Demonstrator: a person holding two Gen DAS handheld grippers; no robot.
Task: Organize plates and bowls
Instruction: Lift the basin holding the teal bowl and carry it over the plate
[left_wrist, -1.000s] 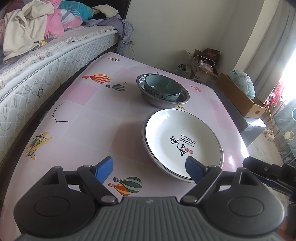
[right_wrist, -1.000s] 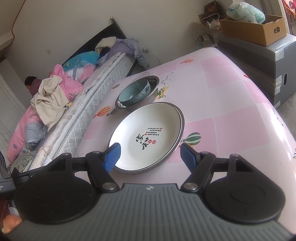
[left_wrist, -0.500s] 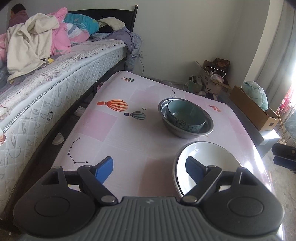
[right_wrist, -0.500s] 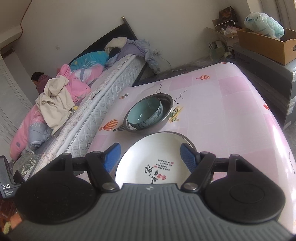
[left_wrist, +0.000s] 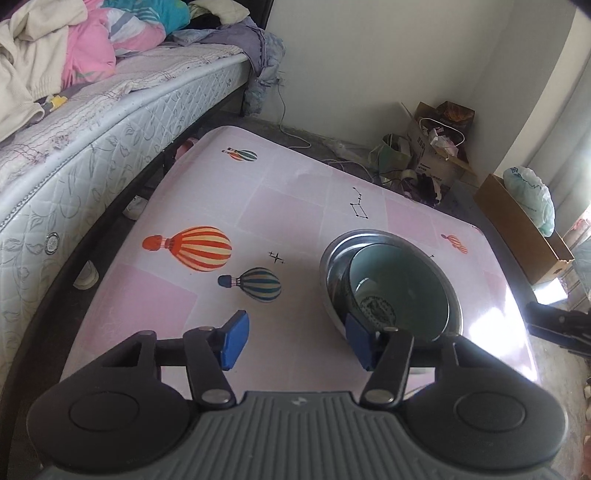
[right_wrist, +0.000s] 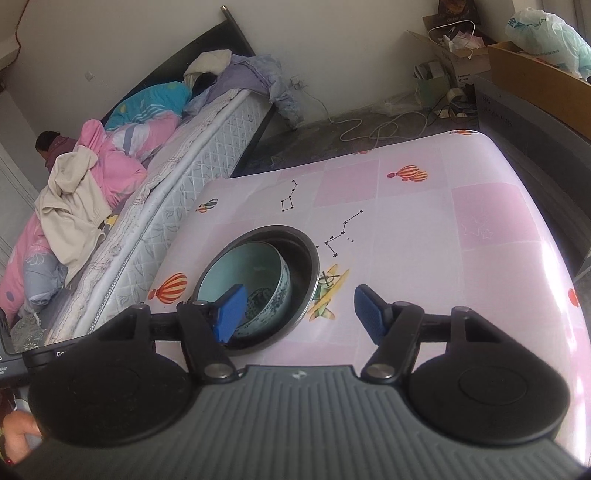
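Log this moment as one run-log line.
left gripper: open, empty | right gripper: open, empty | teal bowl: nested in steel bowl | table: bowls near middle

Left gripper (left_wrist: 295, 341): jaws spread wide, nothing between the blue pads (left_wrist: 233, 339); black linkage arms fanning out to the lower corners of the left wrist frame, grey ribbed body filling bottom centre. Tilted downward, pads at mid-height of the frame.

Right gripper (right_wrist: 298, 313): likewise spread wide, blue pads (right_wrist: 229, 312) well apart, gap between them unoccupied. Black arms and round pivots across the lower third, grey body at bottom centre, pitched downward too.
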